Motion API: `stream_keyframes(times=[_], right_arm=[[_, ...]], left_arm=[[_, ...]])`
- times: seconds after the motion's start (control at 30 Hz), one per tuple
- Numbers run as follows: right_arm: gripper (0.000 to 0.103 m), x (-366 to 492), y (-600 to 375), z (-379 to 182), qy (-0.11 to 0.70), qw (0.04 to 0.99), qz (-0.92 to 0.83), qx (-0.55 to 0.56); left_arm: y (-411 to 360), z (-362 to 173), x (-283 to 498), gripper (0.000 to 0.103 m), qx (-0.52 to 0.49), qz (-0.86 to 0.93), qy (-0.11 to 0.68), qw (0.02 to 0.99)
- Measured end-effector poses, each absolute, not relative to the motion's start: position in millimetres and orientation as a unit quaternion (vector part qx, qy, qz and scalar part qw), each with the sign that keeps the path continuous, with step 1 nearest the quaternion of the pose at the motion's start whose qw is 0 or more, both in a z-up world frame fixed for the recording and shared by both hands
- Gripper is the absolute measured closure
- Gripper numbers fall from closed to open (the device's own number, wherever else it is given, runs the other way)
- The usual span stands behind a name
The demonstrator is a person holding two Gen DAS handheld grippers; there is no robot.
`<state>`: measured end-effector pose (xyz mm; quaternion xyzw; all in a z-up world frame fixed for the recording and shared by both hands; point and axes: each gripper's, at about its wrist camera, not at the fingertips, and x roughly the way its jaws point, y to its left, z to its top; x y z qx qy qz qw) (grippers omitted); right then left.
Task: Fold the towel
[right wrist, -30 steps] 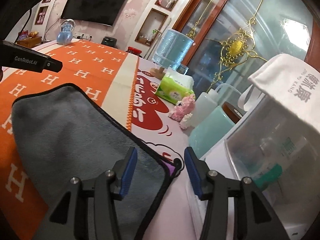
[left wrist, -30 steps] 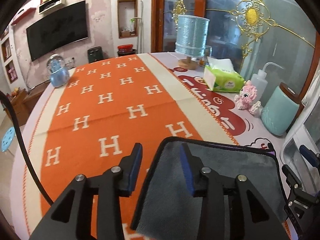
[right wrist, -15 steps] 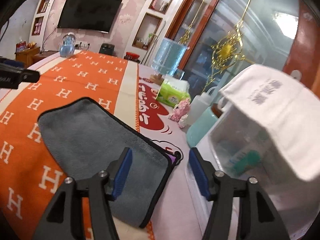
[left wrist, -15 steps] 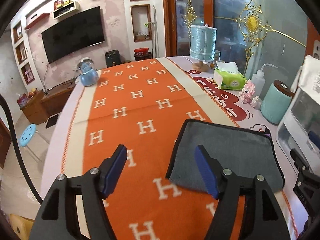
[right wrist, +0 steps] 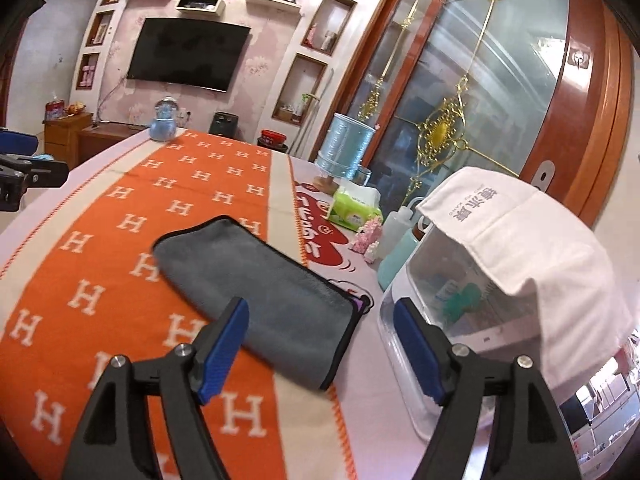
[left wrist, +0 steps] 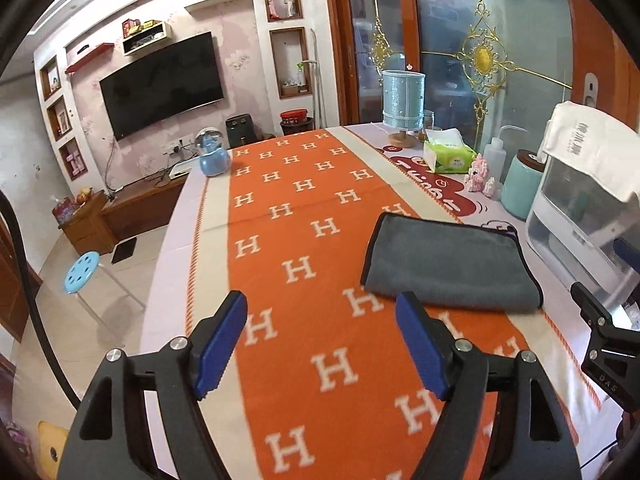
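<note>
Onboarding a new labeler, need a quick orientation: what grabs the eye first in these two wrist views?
The orange runner with white H letters dominates, running down the middle of the table. On its right side lies the folded grey towel, touched by neither gripper; the left gripper and right gripper both hang open above the table. Further right, a white cloth drapes over a clear plastic box.

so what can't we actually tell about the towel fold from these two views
- Gray towel, left wrist view: its layer count; only the top face shows.
- Towel, right wrist view: motion blur softens its edges.
- Clear box contents: hidden by the white cloth and the box's cloudy plastic.
</note>
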<state>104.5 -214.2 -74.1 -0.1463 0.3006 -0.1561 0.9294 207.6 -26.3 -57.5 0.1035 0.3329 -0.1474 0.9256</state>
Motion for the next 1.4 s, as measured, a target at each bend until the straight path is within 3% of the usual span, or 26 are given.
stream_keyframes(times=[0.33,0.83,1.2,1.4], right_arm=[[0.013,44.9,-185.1,-57.9,0.313,0.931,-0.107,-0.154],[0.009,-1.1,-214.0,-53.9,0.404,0.912,-0.019,-0.073],[0.005,-33.5,-222.5,-29.7,0.475,0.88,0.013,0.009],[0.002,-47.1,-216.2,-3.1,0.469,0.882,0.015,0.04]], left_arm=[[9.1,-51.5,132.5,0.024,0.084,-0.11,0.351,0.926],[12.1,-54.6,43.5,0.024,0.002,-0.028,0.406,0.913],[-7.9,-8.8,-3.5,0.019,0.007,-0.011,0.402,0.916],[-17.8,5.9,-14.7,0.019,0.002,-0.022,0.413,0.91]])
